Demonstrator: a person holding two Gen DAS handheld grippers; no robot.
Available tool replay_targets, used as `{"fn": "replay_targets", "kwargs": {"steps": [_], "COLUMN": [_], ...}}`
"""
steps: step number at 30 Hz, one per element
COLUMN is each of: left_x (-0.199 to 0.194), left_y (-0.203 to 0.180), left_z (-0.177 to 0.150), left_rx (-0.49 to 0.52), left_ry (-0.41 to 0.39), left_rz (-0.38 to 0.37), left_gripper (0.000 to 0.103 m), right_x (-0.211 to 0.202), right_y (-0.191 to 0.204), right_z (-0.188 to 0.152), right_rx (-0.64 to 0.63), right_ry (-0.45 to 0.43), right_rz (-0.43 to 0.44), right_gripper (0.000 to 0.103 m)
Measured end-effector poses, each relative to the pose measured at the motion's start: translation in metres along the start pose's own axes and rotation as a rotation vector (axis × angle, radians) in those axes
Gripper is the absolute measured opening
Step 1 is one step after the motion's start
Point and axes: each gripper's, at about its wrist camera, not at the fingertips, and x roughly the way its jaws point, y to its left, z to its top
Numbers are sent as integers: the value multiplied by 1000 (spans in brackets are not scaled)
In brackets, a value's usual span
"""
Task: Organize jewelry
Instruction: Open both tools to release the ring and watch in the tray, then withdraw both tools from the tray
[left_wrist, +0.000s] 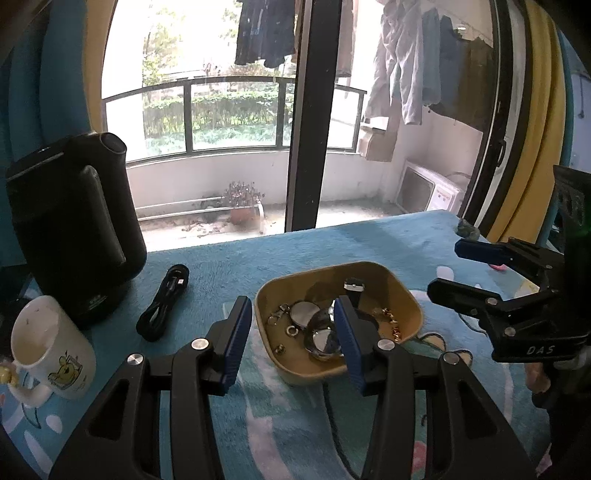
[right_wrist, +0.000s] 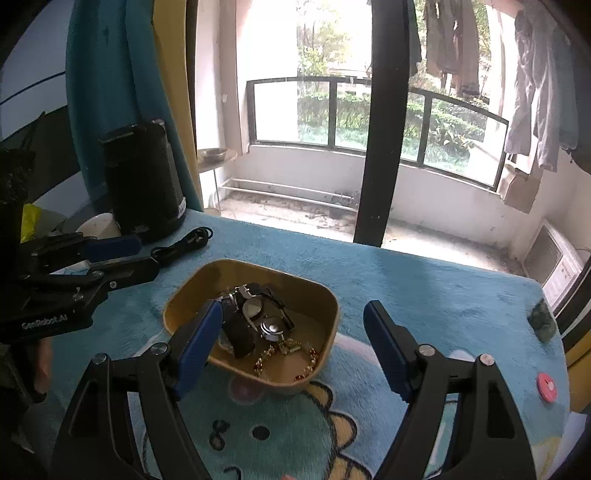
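Both my grippers hover over the counter, its blue plush cover printed with cartoon figures. Left gripper: jaws open, nothing between the pads; it sits low centre in the left wrist view, its right finger overlapping the near edge of the tan tray. Right gripper: jaws open wide, empty, framing the tray's near right corner in the right wrist view. The tray lies centre frame in both views and holds the jewelry: watches with dark straps heaped mid-tray, a gold chain along its near side, small rings at its left in the left view. Black kettle, white mug and coiled black cable stand at left, apart from the tray.
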Motion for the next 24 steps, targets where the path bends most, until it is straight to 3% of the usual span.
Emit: {"fn": "replay_targets", "kwargs": {"steps": [9, 17, 24], "left_x": [-11, -7, 4], "left_y": [-13, -15, -4], "left_z": [-18, -40, -62], "left_rx": [8, -14, -34], "left_ry": [14, 56, 115], "left_rz": [-11, -5, 9], "left_gripper": [49, 49, 49], "right_x": [-25, -15, 6], "right_y": [-3, 5, 16], "right_z": [-22, -60, -85], "right_rx": [23, 15, 6], "right_ry": [-12, 72, 161], "right_rz": [-14, 3, 50], "right_gripper": [79, 78, 59]}}
